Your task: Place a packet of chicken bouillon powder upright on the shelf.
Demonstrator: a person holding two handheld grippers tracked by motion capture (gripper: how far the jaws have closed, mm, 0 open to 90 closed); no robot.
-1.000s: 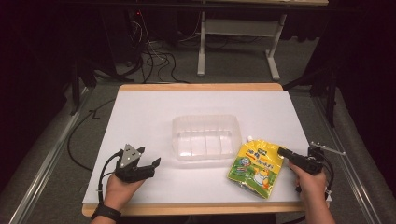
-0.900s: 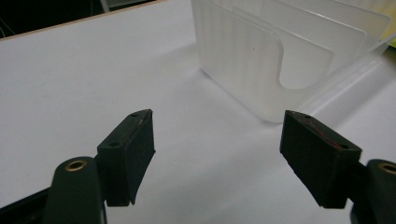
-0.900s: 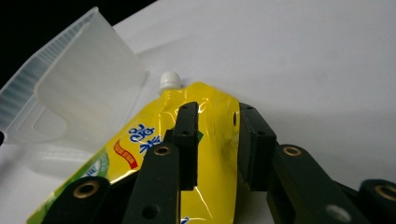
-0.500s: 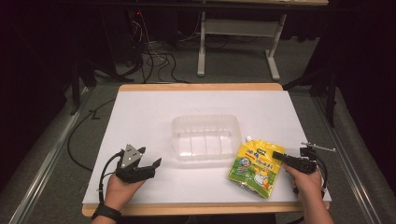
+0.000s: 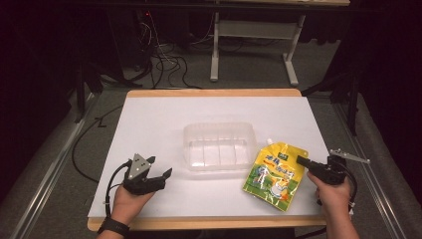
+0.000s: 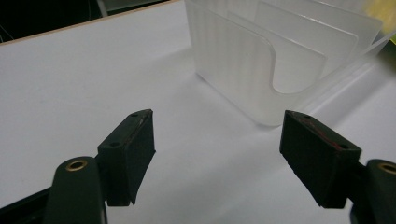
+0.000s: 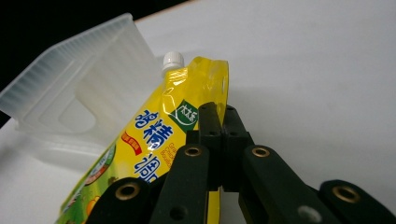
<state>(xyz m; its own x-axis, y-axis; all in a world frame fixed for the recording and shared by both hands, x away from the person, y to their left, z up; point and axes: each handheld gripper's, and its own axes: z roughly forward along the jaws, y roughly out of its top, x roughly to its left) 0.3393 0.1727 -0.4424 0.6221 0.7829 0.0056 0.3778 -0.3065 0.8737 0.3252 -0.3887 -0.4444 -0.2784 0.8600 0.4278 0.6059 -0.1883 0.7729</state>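
high view, pouch: yellow printed spouted drink pouch (image 5: 276,175) lies flat, lower right of centre of frame, on the white surface (image 5: 164,119), its upper left edge just beside the clear ribbed plastic container (image 5: 219,146) at frame centre.
high view, right: right hand-held gripper (image 5: 304,162) at the pouch's right edge, lower right of frame. Its jaws have just been closing, with the pouch edge between them.
high view, left: left hand-held gripper (image 5: 160,177) idle at lower left, well apart from the container.
left gripper view: jaws spread wide, released, nothing between them. Container (image 6: 280,60) ahead at upper right of frame, slotted dividers visible inside.
right gripper view: jaws clenched on the pouch (image 7: 154,140) edge, a little below the white screw cap (image 7: 173,58). Grip is a thin bite on the film edge only. Container (image 7: 79,88) at upper left of frame.
step judged: lift the pouch and stand it in a container slot.
how to do it well: lift slowly, pouch will likely swing and sag from an edge grip. Lead bottom edge into a slot, keep the spout up. Left could steady the container wall if it slides.
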